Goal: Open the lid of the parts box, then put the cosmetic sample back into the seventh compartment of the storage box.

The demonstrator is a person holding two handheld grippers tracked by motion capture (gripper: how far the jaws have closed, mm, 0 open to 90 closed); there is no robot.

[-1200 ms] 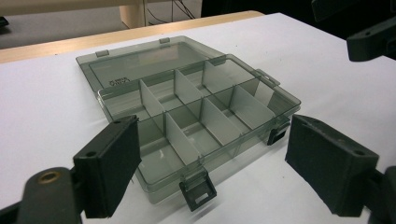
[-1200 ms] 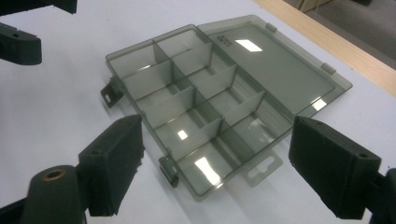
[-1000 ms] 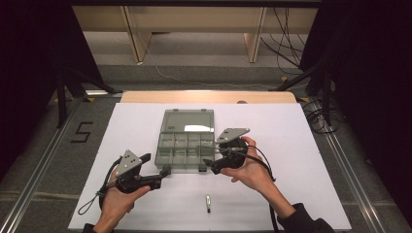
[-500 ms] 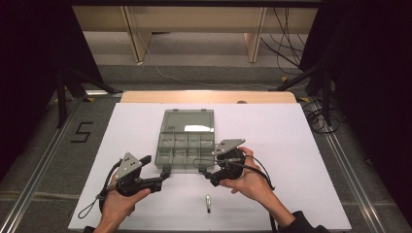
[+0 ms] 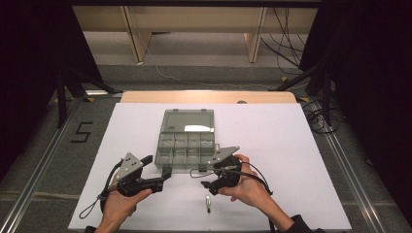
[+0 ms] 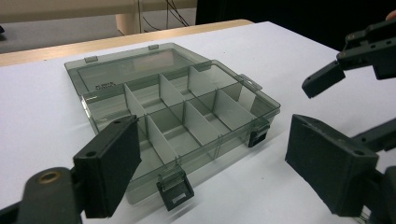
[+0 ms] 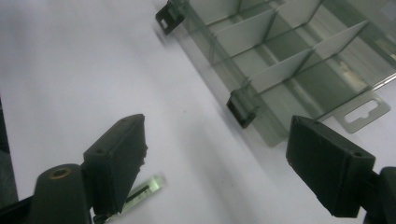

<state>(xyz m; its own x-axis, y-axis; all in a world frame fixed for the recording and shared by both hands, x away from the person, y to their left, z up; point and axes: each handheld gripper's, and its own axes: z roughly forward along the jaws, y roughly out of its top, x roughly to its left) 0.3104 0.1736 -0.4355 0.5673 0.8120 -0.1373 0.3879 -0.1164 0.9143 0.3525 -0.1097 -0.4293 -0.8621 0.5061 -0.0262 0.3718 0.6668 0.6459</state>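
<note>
Lying nearest the person on the white table point(image 5: 301, 145), a small clear vial point(image 5: 208, 204) points lengthwise away from them, just beside the right gripper point(image 5: 205, 178). Both that gripper and the left gripper point(image 5: 165, 175) have jaws spread wide, grasping nothing. Beyond them sits the organizer box point(image 5: 186, 146), its latched front edge toward the grippers, its long side running left to right, lid point(image 5: 187, 120) folded flat behind it. Nothing blocks either gripper's way to it.

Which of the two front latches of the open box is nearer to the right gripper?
The latch at the box's right front corner; the right gripper is open beside it, while the other latch sits by the left gripper.
</note>
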